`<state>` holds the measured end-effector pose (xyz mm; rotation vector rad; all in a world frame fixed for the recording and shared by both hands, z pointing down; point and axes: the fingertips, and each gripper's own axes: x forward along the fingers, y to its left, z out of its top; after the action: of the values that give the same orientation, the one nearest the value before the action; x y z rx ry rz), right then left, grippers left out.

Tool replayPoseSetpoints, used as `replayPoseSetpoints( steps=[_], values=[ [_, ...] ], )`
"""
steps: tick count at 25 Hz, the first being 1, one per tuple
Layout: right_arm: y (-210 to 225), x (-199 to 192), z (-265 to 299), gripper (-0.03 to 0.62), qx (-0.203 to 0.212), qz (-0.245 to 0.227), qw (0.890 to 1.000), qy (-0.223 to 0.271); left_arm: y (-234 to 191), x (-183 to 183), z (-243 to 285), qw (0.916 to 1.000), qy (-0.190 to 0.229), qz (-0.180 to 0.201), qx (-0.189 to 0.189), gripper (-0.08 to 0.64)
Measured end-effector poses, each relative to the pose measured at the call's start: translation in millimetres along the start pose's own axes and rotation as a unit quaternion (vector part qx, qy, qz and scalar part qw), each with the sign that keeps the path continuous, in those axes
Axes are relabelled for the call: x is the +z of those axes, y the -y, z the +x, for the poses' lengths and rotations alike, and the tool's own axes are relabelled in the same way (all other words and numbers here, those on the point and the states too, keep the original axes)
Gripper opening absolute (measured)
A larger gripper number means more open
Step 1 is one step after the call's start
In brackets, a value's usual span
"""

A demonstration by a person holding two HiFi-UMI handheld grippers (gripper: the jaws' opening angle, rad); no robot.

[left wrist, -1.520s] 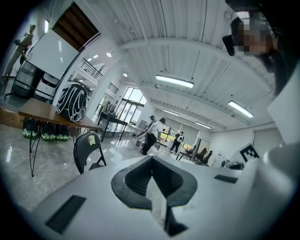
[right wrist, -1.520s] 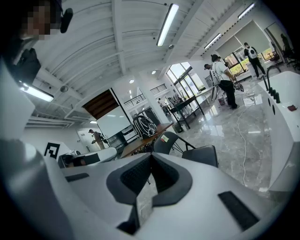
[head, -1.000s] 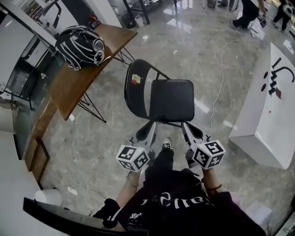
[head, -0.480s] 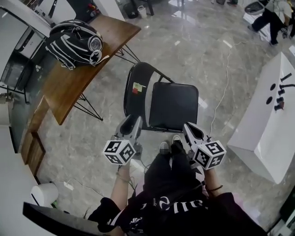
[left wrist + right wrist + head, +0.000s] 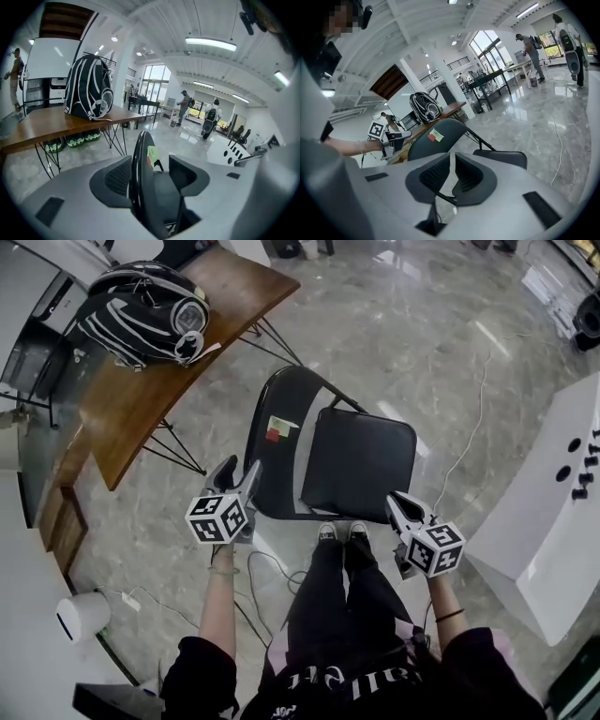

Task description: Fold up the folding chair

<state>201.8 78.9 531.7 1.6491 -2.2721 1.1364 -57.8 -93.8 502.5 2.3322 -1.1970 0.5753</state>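
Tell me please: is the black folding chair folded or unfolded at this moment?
Unfolded. The folding chair stands spread: its seat lies level, swung well away from the upright backrest, not flat against it.

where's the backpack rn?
Head view, upper left: the backpack lies on the wooden table, to the left of and beyond the folding chair. The left gripper view also shows it upper left, on that table.

Nothing reads clearly; the sweatshirt's (image 5: 354, 679) white lettering seems too blurred.
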Motion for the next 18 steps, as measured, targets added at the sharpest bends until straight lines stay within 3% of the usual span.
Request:
replayPoseSetpoints(
  steps=[9, 14, 18],
  values=[
    [66, -46, 48, 0.177, 0.008, 0.033, 0.999, -0.032, -29, -33, 54, 0.9927, -0.109, 0.023, -0.047, 0.233],
    [147, -90, 71, 0.243, -0.031, 0.091, 0.995, -0.036, -33, -33, 71, 0.9897, -0.124, 0.026, -0.067, 0.232],
    [214, -132, 86, 0.277, -0.057, 0.114, 0.989, -0.074, -28, -37, 80, 0.9870, -0.131, 0.043, -0.082, 0.201]
  ],
)
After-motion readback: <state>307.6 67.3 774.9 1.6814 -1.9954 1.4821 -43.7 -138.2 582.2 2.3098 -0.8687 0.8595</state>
